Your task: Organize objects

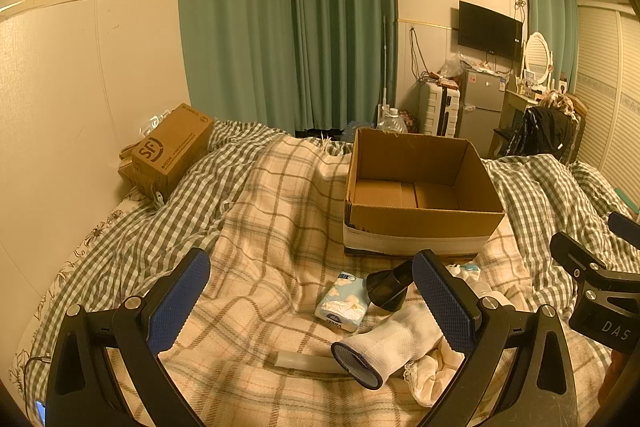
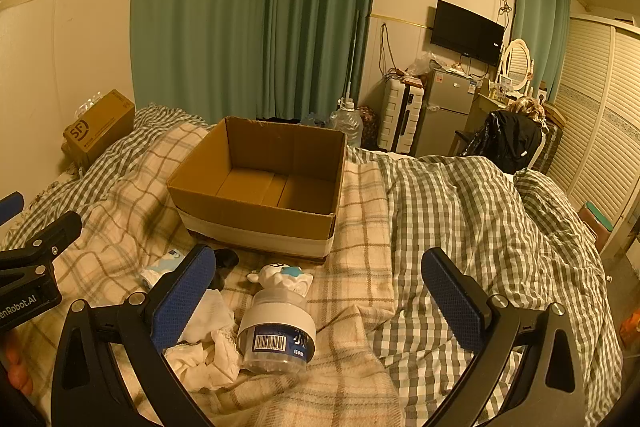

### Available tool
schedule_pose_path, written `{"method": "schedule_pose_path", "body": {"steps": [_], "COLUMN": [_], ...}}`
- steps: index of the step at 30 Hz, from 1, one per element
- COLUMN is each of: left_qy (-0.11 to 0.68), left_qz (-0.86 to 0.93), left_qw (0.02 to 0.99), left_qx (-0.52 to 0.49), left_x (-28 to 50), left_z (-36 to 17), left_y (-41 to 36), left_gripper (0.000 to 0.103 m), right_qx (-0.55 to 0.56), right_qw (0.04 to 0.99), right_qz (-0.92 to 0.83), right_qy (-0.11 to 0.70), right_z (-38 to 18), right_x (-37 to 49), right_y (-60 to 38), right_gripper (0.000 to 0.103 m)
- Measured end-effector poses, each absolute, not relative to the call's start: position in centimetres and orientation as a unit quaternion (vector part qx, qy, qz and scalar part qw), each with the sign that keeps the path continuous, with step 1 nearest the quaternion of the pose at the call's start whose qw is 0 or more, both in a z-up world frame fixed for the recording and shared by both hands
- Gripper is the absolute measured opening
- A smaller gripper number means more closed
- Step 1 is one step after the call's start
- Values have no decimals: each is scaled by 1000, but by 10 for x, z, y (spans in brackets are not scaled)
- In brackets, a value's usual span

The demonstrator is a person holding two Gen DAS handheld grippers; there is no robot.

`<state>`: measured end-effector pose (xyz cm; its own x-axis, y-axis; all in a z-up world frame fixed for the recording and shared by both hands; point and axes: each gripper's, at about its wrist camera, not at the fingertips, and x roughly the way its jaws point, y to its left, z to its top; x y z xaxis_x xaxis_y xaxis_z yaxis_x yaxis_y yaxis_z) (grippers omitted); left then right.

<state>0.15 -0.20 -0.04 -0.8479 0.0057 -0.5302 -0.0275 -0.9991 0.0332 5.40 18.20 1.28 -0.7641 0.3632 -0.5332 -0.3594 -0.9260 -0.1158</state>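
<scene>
Clutter sits unsorted on the cream plaid blanket (image 1: 260,227), and the open brown cardboard box (image 1: 420,219) just beyond it holds nothing that either view shows. Nearest that box lies a black cone-shaped object (image 1: 388,285); beside it a pale blue tissue pack (image 1: 343,303), then a rolled white sock with a dark cuff (image 1: 384,351), a translucent tube (image 1: 304,362) and a crumpled white lacy cloth (image 1: 432,375). From the right wrist view, a clear plastic bottle with a blue barcode label (image 2: 278,331) lies on its side, touching a small white-and-blue figurine (image 2: 282,277) near the box's front wall.

Left gripper (image 1: 312,299) hangs over the sock and tissues, jaws spread wide, holding nothing. Right gripper (image 2: 320,301) hovers the same way, jaws apart and empty, the bottle between its fingers.

By the look of it, the sorting has barely begun: every item still waits outside the box. Farther off, a closed courier carton (image 1: 172,151) rests by the wall, green curtains (image 1: 280,19) behind
</scene>
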Motion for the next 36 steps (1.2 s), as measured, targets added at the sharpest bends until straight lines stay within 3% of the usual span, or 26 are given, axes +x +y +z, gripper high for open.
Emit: {"method": "schedule_pose_path", "body": {"steps": [36], "left_qy": [17], "left_qz": [961], "left_qw": [17], "left_qx": [-275], "left_x": [3], "left_z": [4], "left_y": [-6], "left_gripper": [103], "right_qx": [-270], "right_qw": [192], "right_qz": [944], "right_qy": [-6], "right_z": [31], "right_x": [64], "right_y": [178], "right_gripper": [103]}}
